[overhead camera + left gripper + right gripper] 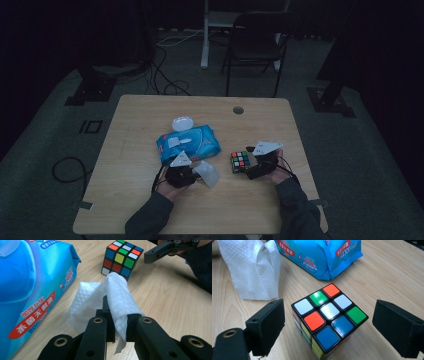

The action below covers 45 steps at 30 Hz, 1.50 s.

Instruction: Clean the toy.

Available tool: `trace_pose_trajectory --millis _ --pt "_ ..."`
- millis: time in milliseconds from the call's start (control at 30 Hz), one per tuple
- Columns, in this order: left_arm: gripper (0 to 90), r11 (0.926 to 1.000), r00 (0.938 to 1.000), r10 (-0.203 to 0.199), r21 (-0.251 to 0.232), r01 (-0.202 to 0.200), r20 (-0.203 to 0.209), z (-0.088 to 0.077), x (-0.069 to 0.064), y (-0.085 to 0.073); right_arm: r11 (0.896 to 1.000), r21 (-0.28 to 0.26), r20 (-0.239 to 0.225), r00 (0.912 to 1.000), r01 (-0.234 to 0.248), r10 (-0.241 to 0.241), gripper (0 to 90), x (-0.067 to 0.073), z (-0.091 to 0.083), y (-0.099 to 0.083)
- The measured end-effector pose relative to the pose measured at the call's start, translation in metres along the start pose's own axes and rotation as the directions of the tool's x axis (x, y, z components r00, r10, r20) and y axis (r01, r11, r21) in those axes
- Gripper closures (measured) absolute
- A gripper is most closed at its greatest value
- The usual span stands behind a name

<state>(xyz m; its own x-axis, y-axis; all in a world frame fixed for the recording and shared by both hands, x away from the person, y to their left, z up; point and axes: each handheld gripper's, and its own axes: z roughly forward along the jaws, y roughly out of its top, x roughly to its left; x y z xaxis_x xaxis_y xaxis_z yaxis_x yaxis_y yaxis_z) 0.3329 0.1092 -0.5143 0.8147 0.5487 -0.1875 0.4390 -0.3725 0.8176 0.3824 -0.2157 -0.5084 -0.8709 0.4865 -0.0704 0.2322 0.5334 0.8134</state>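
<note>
Left tool pinches a wipe, right tool spread wide around a puzzle cube.

Left tool (117, 325) clamped tight on a white wipe (110, 297), which sticks up from the jaws just beside the blue wipes pack (27, 290). Right tool (328, 322) jaws wide apart, one each side of the cube (329, 317), pads clear of it, no grip. Cube sits on the desk (150, 115), near the pack, right of the wipe.

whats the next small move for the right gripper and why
Probably close the right gripper on the cube. Its jaws stand open on either side of the cube without touching it, and the left gripper already holds a wipe nearby, seemingly ready to clean it.
</note>
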Motion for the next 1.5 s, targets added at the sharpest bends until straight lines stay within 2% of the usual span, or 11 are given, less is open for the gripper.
trace_pose_trajectory --millis 233,467,633,967,1133,1500 --pt "84.1 1.0 1.0 0.001 0.001 -0.001 0.002 0.001 0.0 0.001 1.0 -0.006 -0.047 0.9985 0.029 -0.03 11.2 -0.003 0.007 -0.001" --pt "84.0 1.0 1.0 0.001 -0.001 -0.001 0.002 0.0 0.0 0.001 1.0 -0.015 -0.045 0.999 0.008 -0.008 11.2 -0.011 0.012 -0.005" --pt "84.0 1.0 1.0 -0.002 0.0 0.002 0.004 0.002 0.0 0.0 1.0 -0.021 -0.038 0.9992 0.01 -0.011 11.2 -0.013 0.014 -0.005" --pt "83.9 1.0 1.0 -0.001 -0.001 0.001 0.008 0.002 0.0 0.001 1.0 0.002 -0.038 0.9992 0.016 -0.016 11.3 -0.013 0.025 -0.007" --pt "83.8 1.0 0.9999 0.001 -0.001 -0.001 0.01 0.003 -0.001 0.0 0.999 0.018 -0.024 0.9991 0.037 -0.036 13.0 -0.01 0.028 -0.006" --pt "83.7 1.0 1.0 0.0 -0.006 0.0 0.01 0.002 -0.001 0.001 1.0 0.026 -0.002 1.0 0.006 -0.005 14.0 -0.007 0.029 -0.003"
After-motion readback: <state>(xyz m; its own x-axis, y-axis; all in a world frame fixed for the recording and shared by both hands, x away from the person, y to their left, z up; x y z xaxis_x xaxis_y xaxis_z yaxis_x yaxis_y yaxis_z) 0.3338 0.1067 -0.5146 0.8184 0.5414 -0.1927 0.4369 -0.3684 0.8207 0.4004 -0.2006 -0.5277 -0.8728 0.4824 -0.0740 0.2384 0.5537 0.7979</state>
